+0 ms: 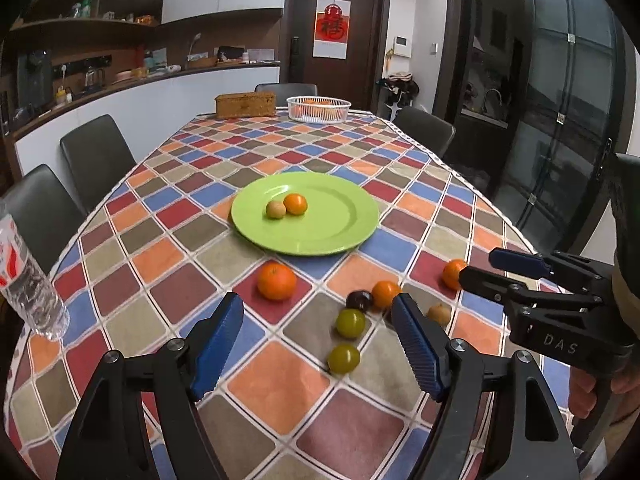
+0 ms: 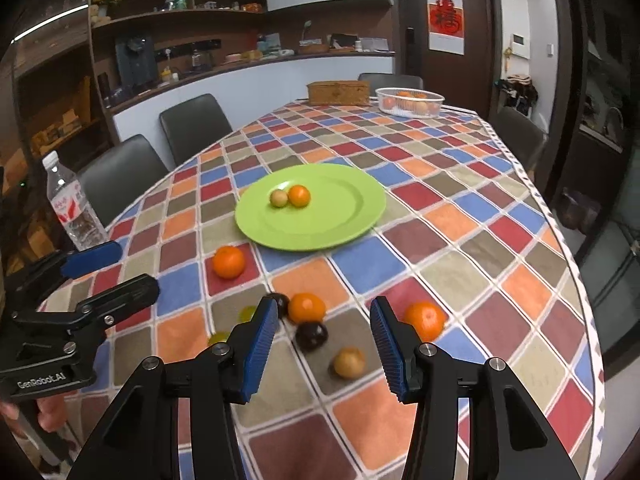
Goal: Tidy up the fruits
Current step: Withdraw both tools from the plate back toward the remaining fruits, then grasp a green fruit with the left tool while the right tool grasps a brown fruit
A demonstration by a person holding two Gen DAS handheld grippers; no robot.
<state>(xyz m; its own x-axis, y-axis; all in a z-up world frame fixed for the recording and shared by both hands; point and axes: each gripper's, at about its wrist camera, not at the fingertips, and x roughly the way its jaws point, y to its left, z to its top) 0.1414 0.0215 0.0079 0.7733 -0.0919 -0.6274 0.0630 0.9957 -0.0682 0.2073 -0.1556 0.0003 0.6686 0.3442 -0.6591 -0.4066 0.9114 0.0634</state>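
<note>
Both tongs spread wide, nothing held: left tongs (image 1: 318, 344) at the lower centre of the left view, right tongs (image 2: 324, 346) at the lower centre of the right view. Round lime-green plastic plate (image 1: 305, 213) sits mid-frame on the checkered-cloth surface (image 1: 276, 392), already carrying a small orange mandarin (image 1: 295, 204) touching a small tan round fruit (image 1: 276, 209). Loose fruit waits lower in frame: a larger orange mandarin (image 1: 277, 281) alone, then a tight cluster of two yellow-green round fruits (image 1: 350, 323), a dark purple plum (image 2: 311, 336), a tan round fruit (image 2: 349, 363) and more mandarins (image 2: 306, 307). Risk: cluster is packed, so closing on one likely nudges neighbours and they roll; the mandarin (image 2: 425, 320) toward the lower right could head for the surface edge. Clear plastic water bottle (image 2: 74, 210) at left may tip if swept. In the left view the right blue pad covers part of the cluster; in the right view the left pad hides the green fruits; motion blur softens the fruit. White mesh basket (image 1: 318, 109) at the far end: contents unclear, look orange.
</note>
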